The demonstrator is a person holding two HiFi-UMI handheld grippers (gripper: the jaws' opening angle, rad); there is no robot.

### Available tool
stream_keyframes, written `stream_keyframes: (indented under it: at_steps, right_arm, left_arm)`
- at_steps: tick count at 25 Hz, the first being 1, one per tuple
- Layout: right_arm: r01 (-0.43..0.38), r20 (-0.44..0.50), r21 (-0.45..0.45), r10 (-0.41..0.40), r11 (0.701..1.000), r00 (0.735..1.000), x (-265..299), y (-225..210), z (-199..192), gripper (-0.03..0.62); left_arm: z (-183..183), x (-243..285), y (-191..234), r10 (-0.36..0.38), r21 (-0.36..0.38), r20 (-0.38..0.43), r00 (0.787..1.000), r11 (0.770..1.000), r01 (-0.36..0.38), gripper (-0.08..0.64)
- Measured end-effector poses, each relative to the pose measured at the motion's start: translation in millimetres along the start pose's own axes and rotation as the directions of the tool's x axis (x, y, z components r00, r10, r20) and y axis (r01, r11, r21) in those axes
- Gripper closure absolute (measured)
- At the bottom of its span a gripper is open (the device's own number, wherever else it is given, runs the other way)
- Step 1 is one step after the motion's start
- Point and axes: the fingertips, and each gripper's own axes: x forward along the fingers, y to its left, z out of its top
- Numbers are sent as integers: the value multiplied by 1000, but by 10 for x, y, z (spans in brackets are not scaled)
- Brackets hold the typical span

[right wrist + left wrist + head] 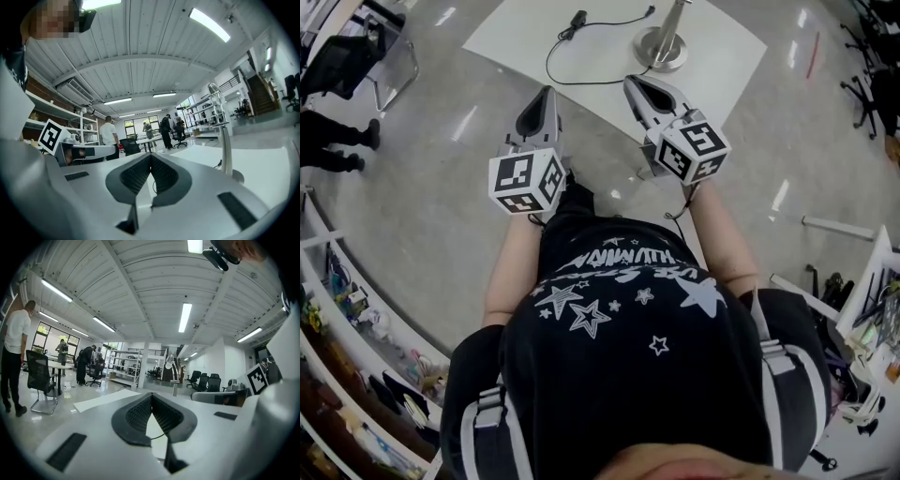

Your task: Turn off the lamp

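**A:** Lamp, where is it sitting?

**B:** It is standing upright on the white desk, with its round base toward the near edge. A black cord is looping from the base across the desk to a small dark block, which I'm taking to be the inline switch.

**A:** And the tools?

**B:** Both are pointing level toward the desk, close to its near edge and touching nothing. The left tool is showing its jaws pressed together and empty, and the right tool is closed and empty too. I'm guessing they are being carried shut because a switch wants a push, not a grasp.

**A:** What is each view adding?

**B:** The head view is giving the layout: the cord, the block, and the right tool lying nearer the base. It is cutting off the lamp's top. The gripper views are showing the tall pole and curved neck, plus people across the room. None is telling me whether the lamp is lit.
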Motion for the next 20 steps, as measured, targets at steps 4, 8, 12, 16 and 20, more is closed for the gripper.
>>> stream_keyframes:
  at_steps: [4, 8, 12, 16, 20]
  right_arm:
    - [23, -15, 0, -23, 1000, 1000, 371, -107, 8, 587]
    - [56, -17, 3, -56, 998, 998, 746, -221, 94, 588]
    - [94, -21, 9, -94, 995, 995, 1087, -347, 152, 587]
    - [155, -24, 22, -155, 988, 988, 1343, -468, 191, 588]
    - [199, -22, 27, -199, 980, 980, 1597, -534, 224, 588]
  left_arm:
    - [8, 282, 300, -20, -9, -12, 1000, 1000, 20, 549]
    - [93, 575, 616, -45, -21, -12, 999, 999, 45, 549]
    - [146, 869, 904, -75, -28, -25, 997, 997, 75, 549]
    - [136, 1115, 1081, -138, -38, -53, 989, 990, 136, 549]
    - [125, 1313, 1280, -193, -64, -66, 979, 980, 189, 549]
